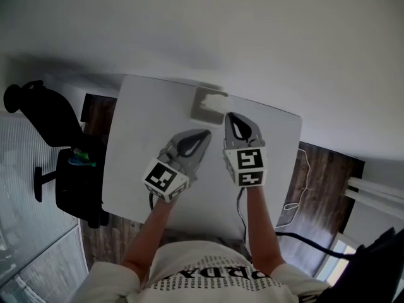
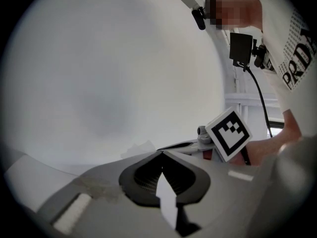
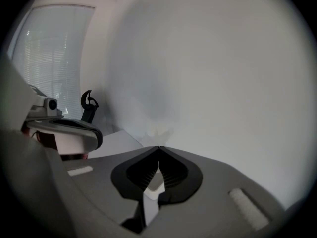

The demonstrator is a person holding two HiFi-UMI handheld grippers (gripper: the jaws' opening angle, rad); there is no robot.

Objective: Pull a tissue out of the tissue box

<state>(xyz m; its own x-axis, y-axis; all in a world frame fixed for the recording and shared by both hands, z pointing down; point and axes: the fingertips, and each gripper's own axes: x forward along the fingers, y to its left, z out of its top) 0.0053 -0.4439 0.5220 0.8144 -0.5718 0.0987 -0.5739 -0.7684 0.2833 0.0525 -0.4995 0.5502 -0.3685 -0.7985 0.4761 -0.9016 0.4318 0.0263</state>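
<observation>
The left gripper [image 1: 203, 134] and right gripper [image 1: 231, 116], both clenched empty, hover at the tissue box's [image 1: 206, 106] six o'clock side, apparently readying a pull.

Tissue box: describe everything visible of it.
The tissue box is a low, pale grey-beige rectangular box, cardboard by its look, lying flat near the far edge of the white table. White tissue seems to poke from its top. The left hand-held gripper and the right hand-held gripper, both shut and empty, hang close by.
</observation>
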